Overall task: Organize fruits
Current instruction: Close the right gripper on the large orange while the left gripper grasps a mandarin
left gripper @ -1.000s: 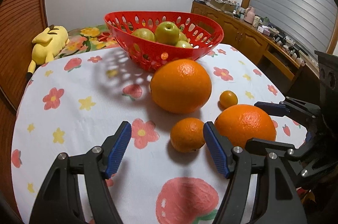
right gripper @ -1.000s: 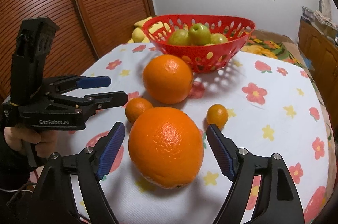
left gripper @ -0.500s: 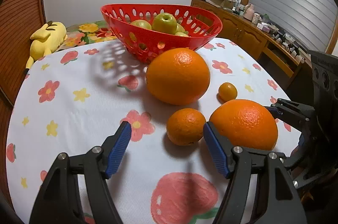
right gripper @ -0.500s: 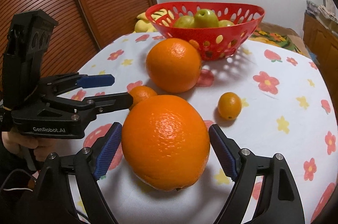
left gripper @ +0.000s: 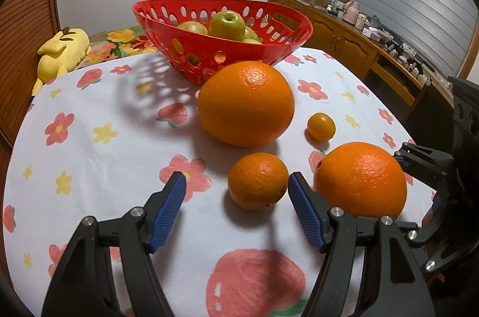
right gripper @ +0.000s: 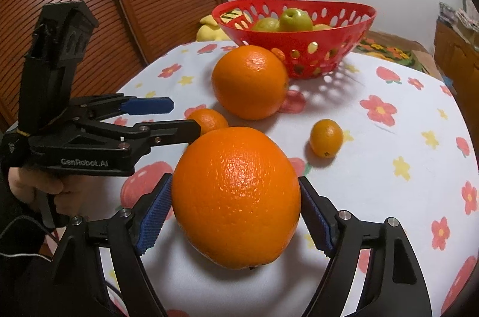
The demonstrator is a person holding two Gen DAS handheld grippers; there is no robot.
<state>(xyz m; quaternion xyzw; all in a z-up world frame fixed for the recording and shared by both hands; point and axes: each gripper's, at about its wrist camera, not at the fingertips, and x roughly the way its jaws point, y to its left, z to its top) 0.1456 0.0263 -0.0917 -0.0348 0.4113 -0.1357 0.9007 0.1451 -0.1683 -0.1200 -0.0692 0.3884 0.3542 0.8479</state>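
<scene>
A large orange (right gripper: 236,197) sits between the blue pads of my right gripper (right gripper: 235,182). Its jaws are closing, and both pads touch the orange's sides. My left gripper (left gripper: 237,177) stands open on the flowered tablecloth (left gripper: 98,161), with a small orange (left gripper: 257,180) just ahead of its tips, nearer the right finger. In the right wrist view the left gripper (right gripper: 179,118) reaches in from the left. A second large orange (left gripper: 245,103) lies in front of the red basket (left gripper: 191,47), which holds green apples (left gripper: 226,25). A tiny orange (left gripper: 321,127) lies to the right.
A yellow plush toy (left gripper: 63,53) lies past the table's far left edge. Wooden slatted doors (right gripper: 125,2) stand on the left, and a cluttered wooden sideboard (left gripper: 374,47) runs along the right. A person's hand (right gripper: 36,185) holds the left gripper.
The large orange has come deeper between the right gripper's fingers, and the pads now meet its sides. The left gripper has crept slightly closer to the small orange.
</scene>
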